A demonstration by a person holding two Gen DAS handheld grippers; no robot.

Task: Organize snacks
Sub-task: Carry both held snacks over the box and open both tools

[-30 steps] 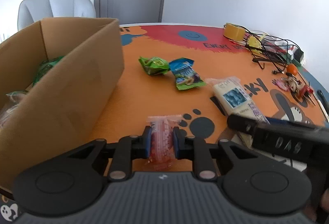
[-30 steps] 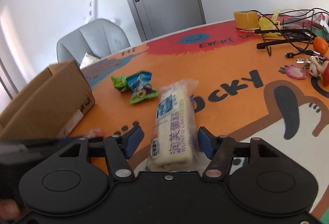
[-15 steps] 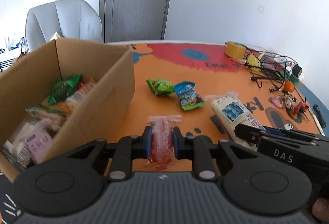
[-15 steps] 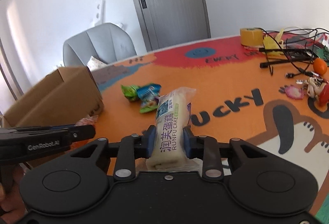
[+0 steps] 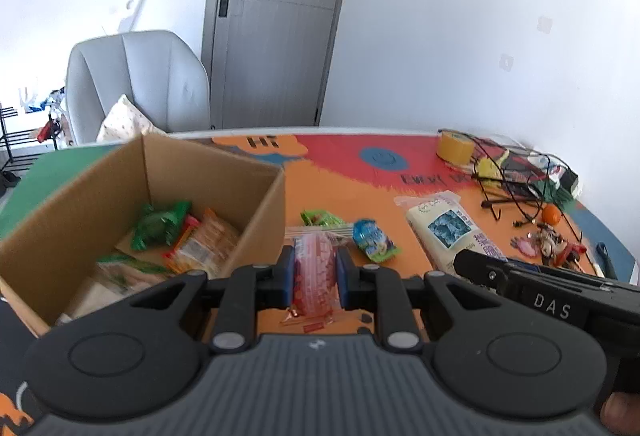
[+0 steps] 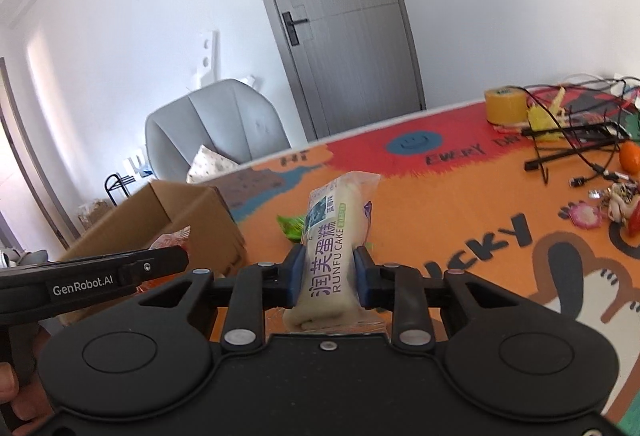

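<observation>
We are holding the left claw (image 5: 313, 278) pinched on a clear bag of pink snacks (image 5: 314, 286), lifted off the bench (image 5: 332, 192) just beside the open cardboard box (image 5: 256, 220), which is sitting toward the bench's left edge with wrappers already inside. The bag is standing upright between the blue pads, its bottom edge hanging below them.

We are holding the right claw (image 6: 327, 275) squeezed on a white cake pack (image 6: 334, 236); its jaws have just been closing on it. The pack is sticking forward and up from between the pads, clear of the bench. Its label is reading "RUNFU CAKE" with Chinese characters alongside.

A green wrapper (image 5: 320, 217) and a blue wrapper (image 5: 374, 240) are lying mid-bench, touching each other. Claw housings are reading "DAS" and "GenRobot.AI". The bench print is showing "HI", "EVERY" and "UCKY". A yellow tape roll (image 6: 505, 104) is sitting near the far right edge.
</observation>
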